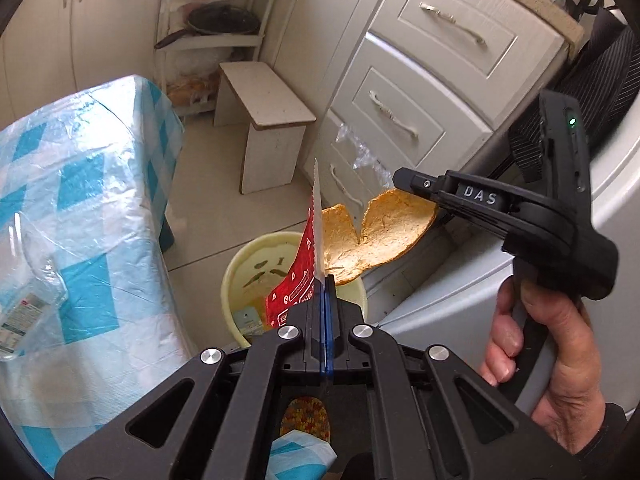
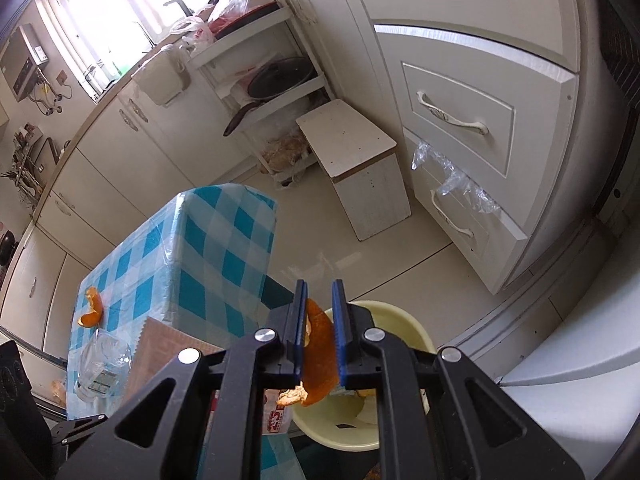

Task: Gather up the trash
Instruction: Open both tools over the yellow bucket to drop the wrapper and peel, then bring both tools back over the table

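Observation:
My left gripper (image 1: 322, 280) is shut on a red snack wrapper (image 1: 298, 276) that stands up over a pale yellow trash bucket (image 1: 240, 268) on the floor. My right gripper (image 1: 404, 182), held by a person's hand (image 1: 540, 364), is shut on a large piece of orange peel (image 1: 376, 236) that hangs above the bucket's right rim. In the right wrist view the orange peel (image 2: 318, 344) sits between the blue pads of the right gripper (image 2: 320, 292), with the bucket (image 2: 400, 320) below. A second orange peel (image 2: 91, 308) and a crushed clear plastic bottle (image 2: 102, 364) lie on the checked table (image 2: 224, 240).
A small white stool (image 1: 266, 120) stands behind the bucket. White drawers (image 1: 432, 92) with a scrap of clear plastic (image 1: 360, 152) run along the right. A corner shelf (image 1: 212, 28) holds a pan. The crushed bottle (image 1: 32, 296) lies on the blue-checked tablecloth (image 1: 80, 184) at the left.

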### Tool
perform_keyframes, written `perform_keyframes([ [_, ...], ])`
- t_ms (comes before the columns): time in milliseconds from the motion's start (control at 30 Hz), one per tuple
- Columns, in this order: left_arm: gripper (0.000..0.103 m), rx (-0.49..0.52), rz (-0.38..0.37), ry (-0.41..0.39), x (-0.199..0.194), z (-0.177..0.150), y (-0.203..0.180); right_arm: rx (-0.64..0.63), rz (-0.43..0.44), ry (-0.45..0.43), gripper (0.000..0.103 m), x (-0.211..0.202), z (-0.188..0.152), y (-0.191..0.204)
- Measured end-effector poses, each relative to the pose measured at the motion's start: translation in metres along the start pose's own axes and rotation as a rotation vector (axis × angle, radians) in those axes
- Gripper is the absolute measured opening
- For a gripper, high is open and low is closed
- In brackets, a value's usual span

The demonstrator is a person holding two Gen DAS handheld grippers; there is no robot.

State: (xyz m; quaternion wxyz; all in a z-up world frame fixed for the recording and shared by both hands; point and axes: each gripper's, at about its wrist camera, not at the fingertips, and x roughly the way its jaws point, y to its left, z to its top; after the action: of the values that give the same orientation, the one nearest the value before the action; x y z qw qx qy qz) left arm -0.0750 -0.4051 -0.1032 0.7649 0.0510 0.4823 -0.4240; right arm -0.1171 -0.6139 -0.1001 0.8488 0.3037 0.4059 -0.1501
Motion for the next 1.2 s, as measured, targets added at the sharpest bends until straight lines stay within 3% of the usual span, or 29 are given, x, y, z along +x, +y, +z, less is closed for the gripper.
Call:
perform_keyframes([
  [200, 0.003, -0.017, 0.044, 0.078, 0.041, 0.000, -0.004, -0.012, -0.022, 0.062, 0.014, 0.015, -0.003, -0.002],
  [267, 0.013, -0.025, 0.046, 0.111, 0.051, -0.002, -0.004, -0.013, -0.025, 0.115, 0.026, 0.026, -0.006, -0.003],
  [333, 0.037, -0.025, 0.061, 0.118, 0.055, -0.003, -0.004, -0.019, -0.056, 0.124, 0.043, 0.030, -0.008, -0.002],
  [400, 0.041, -0.022, 0.061, 0.112, 0.054, -0.005, -0.003, -0.015, -0.052, 0.112, 0.044, 0.028, -0.007, -0.003],
  [733, 0.046, -0.019, 0.057, 0.095, 0.027, -0.009, 0.006, -0.010, -0.040, 0.084, 0.048, 0.023, -0.004, 0.002],
  [1200, 0.055, 0.027, 0.088, -0.029, -0.079, -0.022, 0.034, -0.083, 0.005, 0.083, 0.062, 0.027, -0.003, 0.045],
])
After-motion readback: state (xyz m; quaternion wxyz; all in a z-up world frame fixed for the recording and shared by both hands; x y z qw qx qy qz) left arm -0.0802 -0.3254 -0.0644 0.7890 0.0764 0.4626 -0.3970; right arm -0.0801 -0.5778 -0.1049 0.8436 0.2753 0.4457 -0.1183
